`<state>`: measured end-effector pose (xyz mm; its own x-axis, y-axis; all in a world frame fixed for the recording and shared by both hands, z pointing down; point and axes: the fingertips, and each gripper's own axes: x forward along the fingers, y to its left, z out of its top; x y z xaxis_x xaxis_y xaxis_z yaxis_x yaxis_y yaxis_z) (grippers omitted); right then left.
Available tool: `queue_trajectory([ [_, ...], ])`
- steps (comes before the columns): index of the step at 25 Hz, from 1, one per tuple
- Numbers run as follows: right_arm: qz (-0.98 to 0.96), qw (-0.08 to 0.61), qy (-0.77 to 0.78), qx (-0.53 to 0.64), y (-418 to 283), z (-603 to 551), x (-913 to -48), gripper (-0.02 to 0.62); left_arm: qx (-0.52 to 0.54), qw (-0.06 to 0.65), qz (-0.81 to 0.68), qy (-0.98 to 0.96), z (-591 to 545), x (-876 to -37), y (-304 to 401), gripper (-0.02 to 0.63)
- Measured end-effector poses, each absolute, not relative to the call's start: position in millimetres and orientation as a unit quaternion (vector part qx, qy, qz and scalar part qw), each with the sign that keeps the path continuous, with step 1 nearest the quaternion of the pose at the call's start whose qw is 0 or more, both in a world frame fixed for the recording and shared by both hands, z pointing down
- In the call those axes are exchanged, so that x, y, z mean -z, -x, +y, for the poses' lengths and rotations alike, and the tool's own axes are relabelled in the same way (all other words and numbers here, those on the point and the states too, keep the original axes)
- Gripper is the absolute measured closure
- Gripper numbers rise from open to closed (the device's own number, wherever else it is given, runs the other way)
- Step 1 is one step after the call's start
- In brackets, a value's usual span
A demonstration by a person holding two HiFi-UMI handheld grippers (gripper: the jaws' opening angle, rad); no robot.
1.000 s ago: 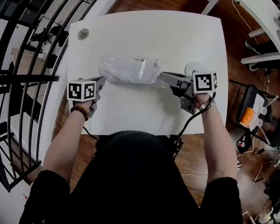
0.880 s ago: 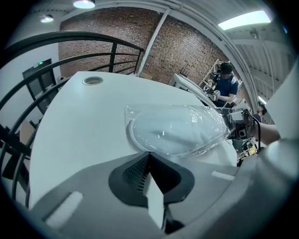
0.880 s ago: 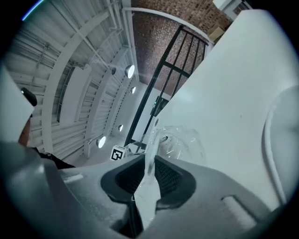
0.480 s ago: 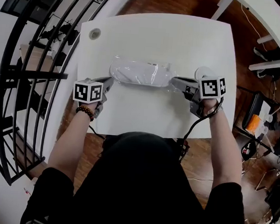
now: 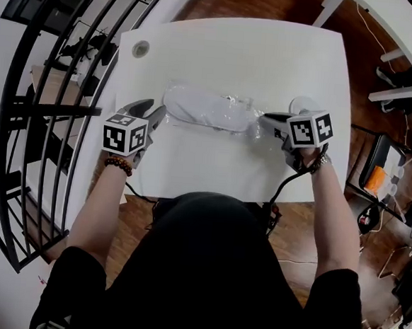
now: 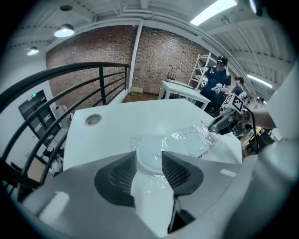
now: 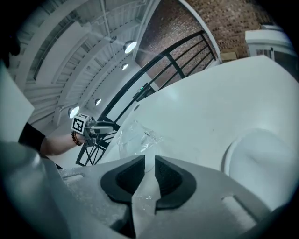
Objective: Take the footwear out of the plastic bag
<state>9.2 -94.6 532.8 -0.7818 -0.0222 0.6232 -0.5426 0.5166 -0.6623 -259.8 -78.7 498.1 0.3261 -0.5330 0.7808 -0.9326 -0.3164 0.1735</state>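
A clear plastic bag point(image 5: 209, 111) with white footwear point(image 5: 196, 106) inside lies across the middle of the white table point(image 5: 236, 49). My left gripper point(image 5: 152, 113) is at the bag's left end; its jaws are opening, with loose film and the footwear's rounded end point(image 6: 150, 156) between the pads but not pressed. The left gripper point(image 6: 148, 156) shows this gap plainly. My right gripper point(image 5: 266, 121) is at the bag's right end, shut on the plastic film. In the right gripper view the film runs between that gripper's point(image 7: 149, 163) narrow jaws, with the bag point(image 7: 135, 137) beyond.
A white rounded object point(image 5: 301, 106), possibly another piece of footwear, lies on the table just behind the right gripper. A cable grommet point(image 5: 140, 48) sits at the far left corner. A black railing point(image 5: 47, 112) runs along the left; other tables point(image 5: 400, 41) and a chair point(image 5: 390, 175) stand right.
The left gripper's jaws have gone from shut on the bag's left end to wide apart, and it has risen slightly. The right gripper keeps its hold on the bag.
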Motion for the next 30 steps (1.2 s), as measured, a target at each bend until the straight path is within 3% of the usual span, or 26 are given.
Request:
queue_trajectory([
  [5, -0.824, 0.339, -0.171, -0.421, -8, -91, -544, 0.538, -0.343, 0.292, -0.482, -0.752, -99, -504, 247, 0.422],
  [10, -0.822, 0.362, -0.167, -0.407, -3, -88, -551, 0.538, -0.414, 0.292, -0.45, -0.735, -95, -546, 241, 0.501],
  [14, -0.821, 0.367, -0.16, -0.407, 0, -88, -551, 0.52, -0.411, 0.295, -0.452, -0.735, -93, -553, 241, 0.514],
  [22, -0.819, 0.304, -0.13, -0.468, 3, -85, -536, 0.514, -0.392, 0.296, -0.454, -0.743, -93, -555, 241, 0.522],
  [30, -0.809, 0.309, -0.126, -0.484, 8, -82, -547, 0.508, -0.383, 0.306, -0.453, -0.745, -93, -554, 239, 0.523],
])
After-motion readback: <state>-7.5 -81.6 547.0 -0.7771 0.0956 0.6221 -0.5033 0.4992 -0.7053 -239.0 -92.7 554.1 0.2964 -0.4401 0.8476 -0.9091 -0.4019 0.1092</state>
